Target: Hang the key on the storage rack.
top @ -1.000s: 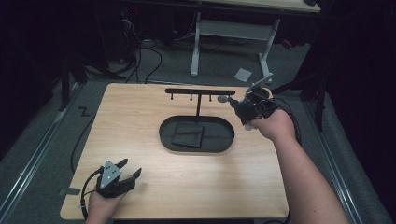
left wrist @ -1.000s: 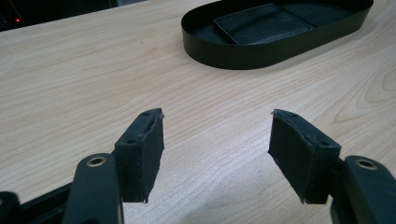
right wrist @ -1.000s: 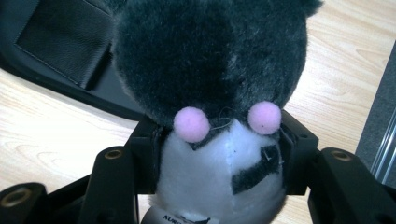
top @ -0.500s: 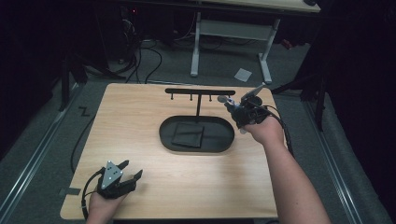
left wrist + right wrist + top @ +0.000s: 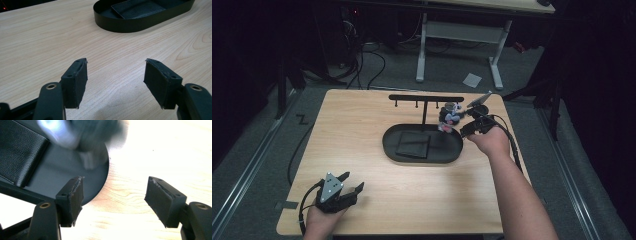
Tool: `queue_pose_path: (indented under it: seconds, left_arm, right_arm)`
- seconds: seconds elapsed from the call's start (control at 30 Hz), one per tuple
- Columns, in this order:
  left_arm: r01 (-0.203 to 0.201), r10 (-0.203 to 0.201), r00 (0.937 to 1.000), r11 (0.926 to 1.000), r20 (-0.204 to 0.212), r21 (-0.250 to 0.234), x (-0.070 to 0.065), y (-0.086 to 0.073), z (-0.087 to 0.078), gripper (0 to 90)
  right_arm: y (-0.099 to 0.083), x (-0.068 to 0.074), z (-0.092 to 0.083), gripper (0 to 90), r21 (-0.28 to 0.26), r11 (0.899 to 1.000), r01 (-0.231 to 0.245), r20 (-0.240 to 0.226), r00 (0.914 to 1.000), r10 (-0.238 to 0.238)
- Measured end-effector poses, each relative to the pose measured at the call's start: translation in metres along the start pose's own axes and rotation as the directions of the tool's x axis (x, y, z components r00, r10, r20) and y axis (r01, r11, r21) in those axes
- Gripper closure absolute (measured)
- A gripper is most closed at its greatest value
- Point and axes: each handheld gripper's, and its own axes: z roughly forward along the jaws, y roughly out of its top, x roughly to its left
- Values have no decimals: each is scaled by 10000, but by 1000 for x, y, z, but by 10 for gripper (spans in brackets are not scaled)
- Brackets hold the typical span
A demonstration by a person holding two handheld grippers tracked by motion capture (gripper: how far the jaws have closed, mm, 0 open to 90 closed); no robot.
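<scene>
High view: the right hand-held gripper (image 5: 460,125), jaws just opening with nothing between them, has a keychain (image 5: 448,117) just ahead over the tray (image 5: 422,159). Loose, it could bounce out. The left hand-held gripper (image 5: 346,192) rests open, empty.

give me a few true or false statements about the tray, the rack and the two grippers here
1. The black oval tray sits on the wooden table. True.
2. The left gripper holds a black pad. False: its jaws stand open over bare wood.
3. A dark square pad lies inside the tray. True.
4. The right gripper is clamped on the tray's rim. False: its jaws have just been opening, nothing is between them.
5. The rack stands at the table's near edge. False: it stands behind the tray, on the far side.
</scene>
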Motion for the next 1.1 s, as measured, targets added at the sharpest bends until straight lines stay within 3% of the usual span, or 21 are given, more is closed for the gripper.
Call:
queue_pose_path:
  seconds: [0.23, 0.63, 0.77, 0.87, 1.1]
  left_arm:
    - [-38, 37, 9999, 10000, 155, 73, -1, 1, 2, 350]
    - [-183, 180, 9997, 9997, 184, 179, -6, 0, 5, 350]
    - [-295, 288, 9993, 9991, 224, 308, -8, 0, 6, 350]
    - [-350, 342, 9991, 9988, 240, 344, -9, 0, 7, 350]
    - [-413, 404, 9989, 9984, 254, 379, -11, 0, 7, 349]
  right_arm:
    - [-18, -2, -4, 308, 321, 9995, 61, -120, 9999, -58]
    - [-64, -5, -3, 305, 511, 9986, 158, -380, 9992, -139]
    - [-86, -11, 2, 326, 325, 9995, 48, -556, 9984, -30]
    - [-92, -14, 4, 326, 226, 9997, -55, -537, 9985, 67]
    - [-118, -25, 14, 326, -537, 9982, -284, -460, 9986, 260]
